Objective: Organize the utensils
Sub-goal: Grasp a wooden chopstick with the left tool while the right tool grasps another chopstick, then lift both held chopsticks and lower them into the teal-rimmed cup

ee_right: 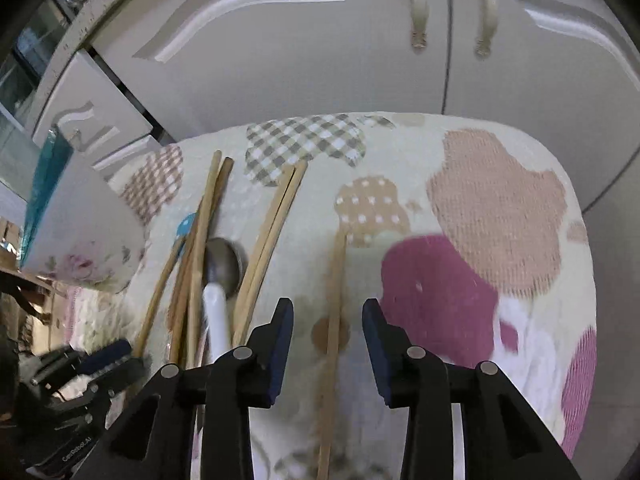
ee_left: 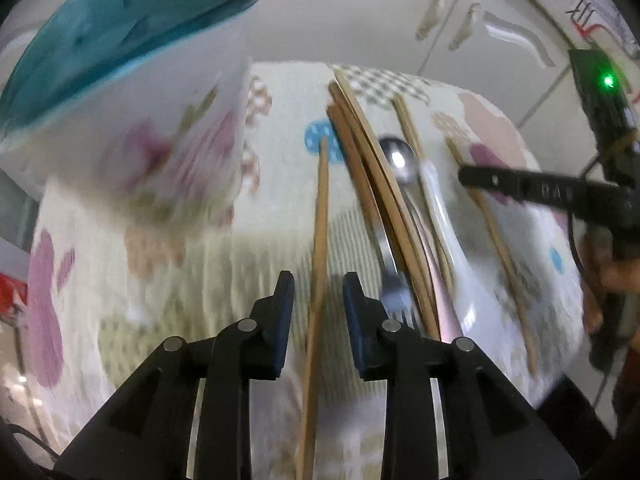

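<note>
My left gripper (ee_left: 318,280) points down at a patterned cloth (ee_left: 224,280) and is open; a single wooden chopstick (ee_left: 322,208) lies between its blue pads, touching neither. To its right lies a pile: several chopsticks (ee_left: 372,168), a metal spoon (ee_left: 398,160), a fork (ee_left: 394,300) and a white-handled spoon (ee_left: 444,216). My right gripper (ee_right: 328,304) is open too, straddling another lone chopstick (ee_right: 338,264) with a gap on each side. In the right wrist view the chopstick pile (ee_right: 200,248) and metal spoon (ee_right: 222,264) lie to the left.
A white floral cup (ee_left: 160,128) with a teal inside stands at the cloth's left (ee_right: 88,232). White cabinet doors (ee_right: 320,60) rise behind the cloth. The cloth's right half (ee_right: 480,200) holds no utensils. The left gripper's body (ee_right: 80,380) shows at lower left.
</note>
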`<state>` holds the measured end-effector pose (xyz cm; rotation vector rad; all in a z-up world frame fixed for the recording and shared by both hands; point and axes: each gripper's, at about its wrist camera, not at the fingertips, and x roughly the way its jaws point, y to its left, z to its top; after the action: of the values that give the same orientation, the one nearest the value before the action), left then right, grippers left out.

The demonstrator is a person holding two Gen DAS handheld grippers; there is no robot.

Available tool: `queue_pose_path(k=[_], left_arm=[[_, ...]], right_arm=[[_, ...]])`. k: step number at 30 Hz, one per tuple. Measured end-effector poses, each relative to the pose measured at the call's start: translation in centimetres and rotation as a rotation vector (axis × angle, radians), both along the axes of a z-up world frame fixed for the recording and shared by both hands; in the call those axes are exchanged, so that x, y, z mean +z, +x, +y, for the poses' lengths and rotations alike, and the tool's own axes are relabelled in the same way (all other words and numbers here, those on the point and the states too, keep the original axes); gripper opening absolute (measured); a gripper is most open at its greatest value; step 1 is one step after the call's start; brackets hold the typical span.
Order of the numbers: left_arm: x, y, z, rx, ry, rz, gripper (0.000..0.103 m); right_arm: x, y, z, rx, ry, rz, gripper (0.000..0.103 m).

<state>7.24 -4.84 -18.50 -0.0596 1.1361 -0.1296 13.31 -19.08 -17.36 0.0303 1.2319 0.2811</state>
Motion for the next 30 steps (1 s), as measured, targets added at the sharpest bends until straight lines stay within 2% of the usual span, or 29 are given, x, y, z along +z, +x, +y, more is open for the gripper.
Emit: queue_pose_path(k=[2, 4, 6, 7, 8, 10, 12, 20, 25, 30], left_arm=[[-0.4, 1.2, -0.8, 0.012, 0.053, -0.01, 0.025], [-0.6, 2.0, -1.3, 0.023, 0.097, -0.022, 0.025], [-0.8, 2.7, -1.8, 0.014, 0.134, -0.049, 0.024], [-0.8, 3.1, -2.0, 0.006, 0.131, -0.054, 0.017], [-0.8, 3.2, -1.9, -0.002, 0.116, -0.051, 0.01], [-0.4, 3.2, -1.4, -0.016, 0.043, -0.031, 0.006], [0.1, 3.0, -0.7, -0.023, -0.046, -0.02, 0.005], [6.6, -0.9, 1.5, -0.067, -0.211, -0.146, 0.005], [9.8, -3.4, 2.5, -0.087, -0.256, -0.204, 0.005], [11.8, -4.8, 2.9, -0.082, -0.229, -0.245, 0.005]], right_arm=[[-0.3, 0.5, 0.2, 0.019, -0.024, -0.017, 0.02], [-0.5, 0.9, 0.3, 0.035, -0.028, -0.027, 0.007], [-0.5, 1.1, 0.0, 0.037, -0.004, -0.026, 0.006], [-0.5, 1.1, -0.2, 0.036, 0.006, -0.023, 0.006], [-0.3, 1.0, -0.4, 0.034, 0.022, -0.022, 0.005], [0.6, 0.5, -0.9, 0.028, 0.065, -0.032, 0.005], [2.0, -0.1, -1.4, 0.025, 0.095, -0.055, 0.005], [9.1, -3.6, -2.0, 0.042, 0.185, -0.185, 0.005], [12.8, -5.5, -1.1, 0.076, 0.187, -0.261, 0.005], [15.5, -6.8, -0.2, 0.101, 0.191, -0.317, 0.005]])
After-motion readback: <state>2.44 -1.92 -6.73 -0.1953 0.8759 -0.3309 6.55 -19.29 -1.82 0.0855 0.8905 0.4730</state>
